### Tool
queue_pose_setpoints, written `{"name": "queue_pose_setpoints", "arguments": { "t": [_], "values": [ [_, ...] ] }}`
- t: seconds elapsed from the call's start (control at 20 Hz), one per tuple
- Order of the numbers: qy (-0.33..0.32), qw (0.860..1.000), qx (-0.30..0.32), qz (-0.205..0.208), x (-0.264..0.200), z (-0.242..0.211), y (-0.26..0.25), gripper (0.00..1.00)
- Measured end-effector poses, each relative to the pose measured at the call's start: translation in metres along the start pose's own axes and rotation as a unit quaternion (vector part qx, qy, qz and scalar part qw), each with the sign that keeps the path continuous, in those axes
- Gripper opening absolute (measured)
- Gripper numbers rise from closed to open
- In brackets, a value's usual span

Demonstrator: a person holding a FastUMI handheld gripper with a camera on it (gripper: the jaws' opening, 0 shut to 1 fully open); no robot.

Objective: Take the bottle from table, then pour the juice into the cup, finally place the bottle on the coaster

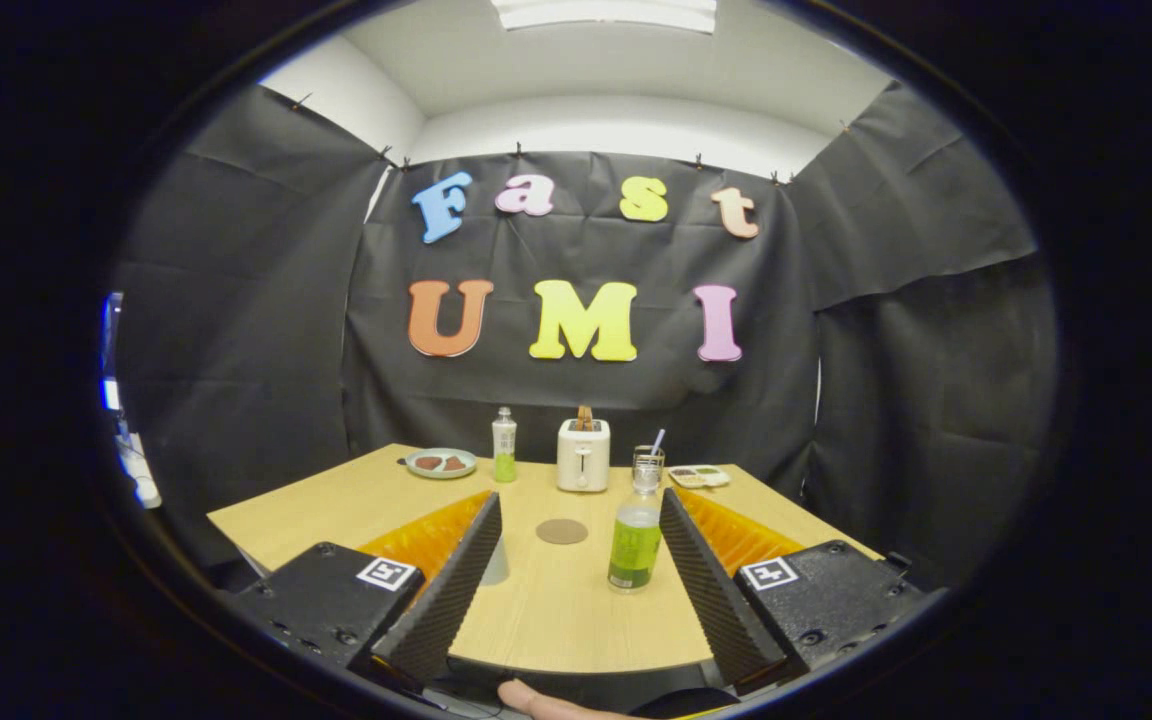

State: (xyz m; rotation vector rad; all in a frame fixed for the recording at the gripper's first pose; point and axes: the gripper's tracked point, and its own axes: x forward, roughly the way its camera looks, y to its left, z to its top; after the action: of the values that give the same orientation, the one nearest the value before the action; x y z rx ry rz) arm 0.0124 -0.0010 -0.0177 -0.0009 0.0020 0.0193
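Gripper (pixel 576 560) is hovering at the table's (pixel 556 620) near edge, jaws spread wide, holding nothing. Bottle (pixel 635 540) is sitting close to one finger, so it could easily get knocked over.

Gripper (pixel 576 560): fingers spread wide apart, holding nothing, low in the picture over the near table edge.
Bottle (pixel 635 535): upright with green juice, lower centre, just beside the right-hand finger.
Coaster (pixel 562 531): round, flat on the table (pixel 556 610), between the fingers.
Cup (pixel 495 560): partly hidden behind the left-hand finger.
Toaster (pixel 583 454): centre, far side.
Plate (pixel 441 462): left of centre, far side.
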Motion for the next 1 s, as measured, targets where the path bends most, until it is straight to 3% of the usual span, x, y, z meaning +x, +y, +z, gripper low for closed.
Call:
{"name": "queue_pose_setpoints", "arguments": {
  "t": [0.3, 0.4, 1.0],
  "values": [
    [0.006, 1.000, 0.011, -0.003, 0.027, -0.009, -0.014, 1.00],
    [0.013, 1.000, 0.012, 0.013, 0.045, -0.013, -0.016, 1.00],
    [0.059, 0.998, 0.007, -0.010, 0.165, -0.060, -0.074, 1.00]
  ]
}}
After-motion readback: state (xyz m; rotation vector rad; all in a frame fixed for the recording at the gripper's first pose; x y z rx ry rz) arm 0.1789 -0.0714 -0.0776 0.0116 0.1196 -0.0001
